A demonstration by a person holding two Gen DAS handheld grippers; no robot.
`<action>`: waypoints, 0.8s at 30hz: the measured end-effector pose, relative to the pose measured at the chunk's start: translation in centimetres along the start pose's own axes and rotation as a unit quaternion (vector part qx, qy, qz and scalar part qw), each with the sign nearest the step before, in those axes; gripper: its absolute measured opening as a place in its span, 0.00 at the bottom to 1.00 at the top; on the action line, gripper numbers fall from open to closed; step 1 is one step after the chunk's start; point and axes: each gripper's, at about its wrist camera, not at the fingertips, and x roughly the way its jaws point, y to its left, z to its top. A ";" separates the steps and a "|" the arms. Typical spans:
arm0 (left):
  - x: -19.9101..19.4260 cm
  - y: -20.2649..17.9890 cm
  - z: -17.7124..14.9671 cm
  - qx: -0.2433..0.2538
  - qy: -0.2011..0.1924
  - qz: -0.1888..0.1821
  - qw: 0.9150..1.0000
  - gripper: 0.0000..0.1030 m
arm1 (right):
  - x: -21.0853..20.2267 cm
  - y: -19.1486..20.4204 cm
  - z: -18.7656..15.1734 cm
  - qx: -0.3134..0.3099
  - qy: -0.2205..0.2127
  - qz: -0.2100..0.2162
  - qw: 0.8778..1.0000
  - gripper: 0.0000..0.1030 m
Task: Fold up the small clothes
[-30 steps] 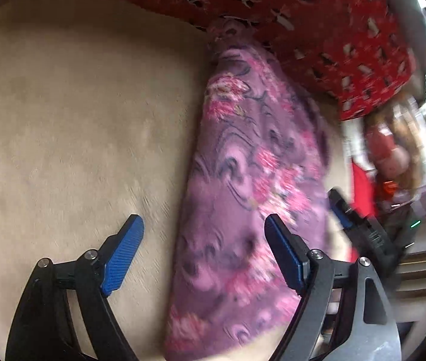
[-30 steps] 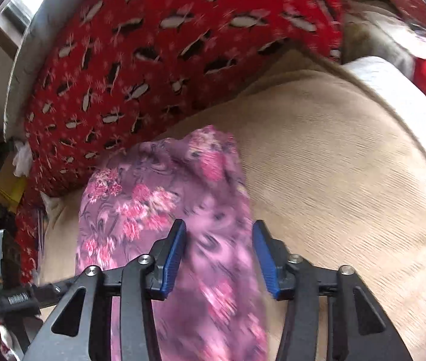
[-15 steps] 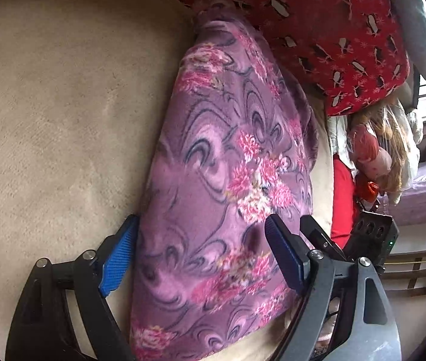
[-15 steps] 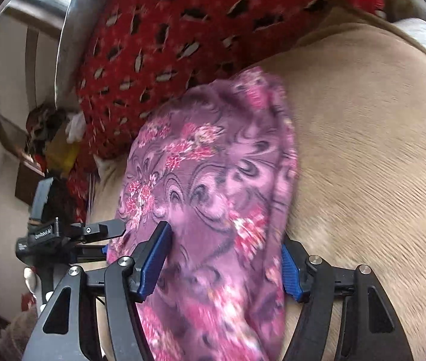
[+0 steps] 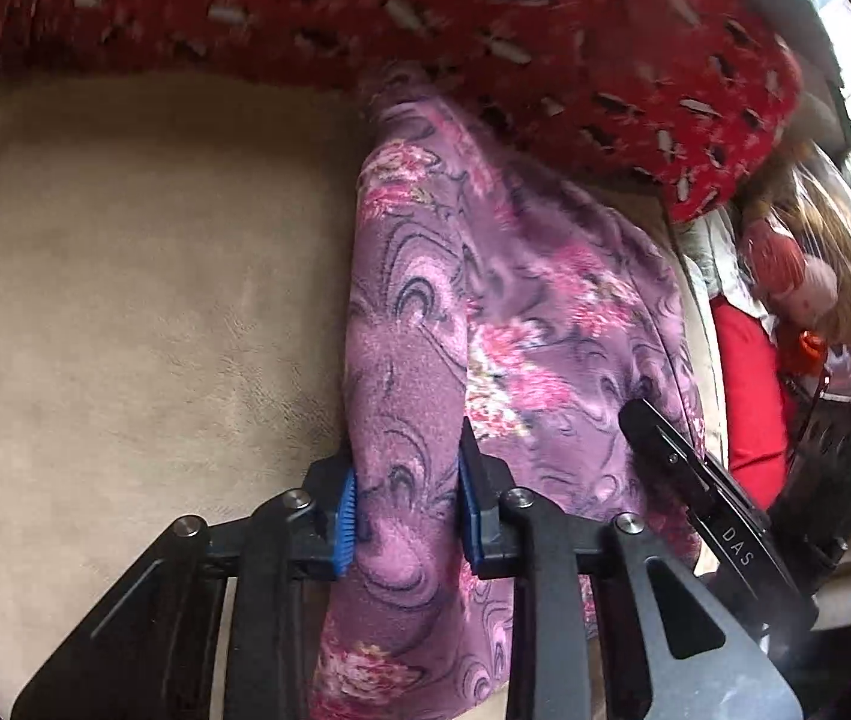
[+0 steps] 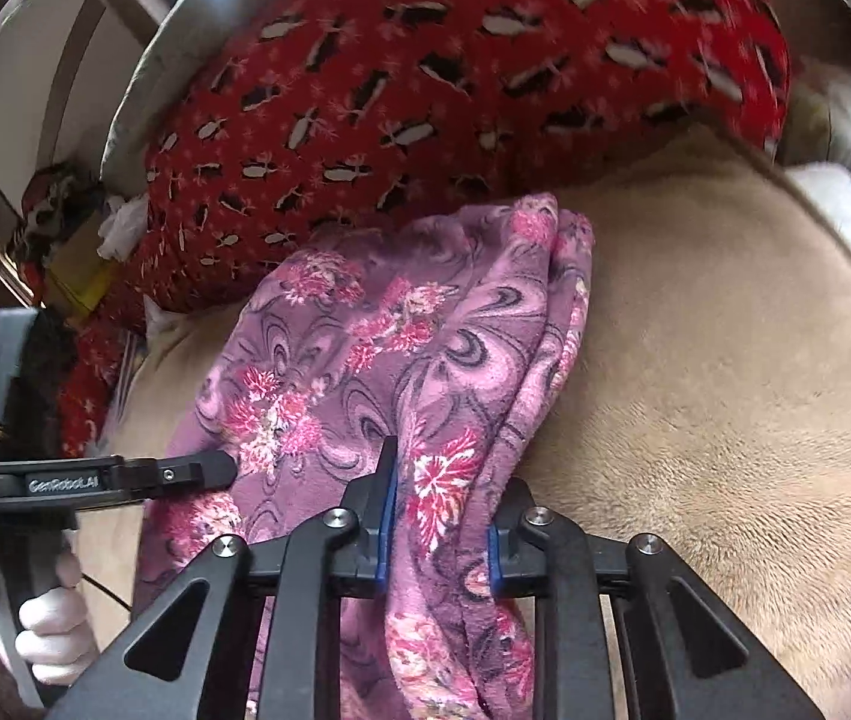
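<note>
Purple floral garment (image 5: pixel 503 324), one, pinched in two closing tools: left tool (image 5: pixel 406 501), right tool (image 6: pixel 439 525).

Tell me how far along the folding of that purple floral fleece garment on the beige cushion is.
Early to midway. Done: the purple floral fleece garment already lies as a long doubled strip on the beige cushion. In hand: the left gripper and right gripper are each closing on a bunched near edge, fabric between the pads. Left: carrying that end toward the far end beside the red patterned blanket and flattening it.
</note>
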 end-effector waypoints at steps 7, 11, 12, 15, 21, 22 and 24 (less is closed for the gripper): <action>-5.0 1.9 -1.3 0.004 -0.034 0.006 0.999 0.23 | -2.5 5.4 -0.8 -0.044 -0.009 -0.015 0.999 0.20; -7.5 4.1 -2.8 -0.008 -0.042 0.004 0.999 0.23 | -3.7 8.8 -1.9 -0.061 -0.015 -0.015 0.998 0.20; -7.9 4.3 -3.1 -0.009 -0.045 0.005 0.999 0.23 | -3.9 9.7 -2.2 -0.066 -0.017 -0.014 0.998 0.20; -9.9 5.9 -4.6 -0.013 -0.053 0.010 0.998 0.23 | -4.5 12.1 -3.2 -0.078 -0.018 -0.010 0.997 0.20; -11.3 8.8 -7.9 -0.028 -0.046 0.019 0.998 0.24 | -4.8 15.3 -6.3 -0.080 -0.011 0.019 0.997 0.20; -11.0 9.5 -8.7 -0.032 -0.040 0.022 0.998 0.24 | -4.5 15.5 -7.2 -0.075 -0.004 0.025 0.997 0.20; -9.5 10.7 -10.0 -0.036 -0.022 0.041 0.998 0.27 | -3.7 15.3 -8.8 -0.061 0.015 0.029 0.998 0.20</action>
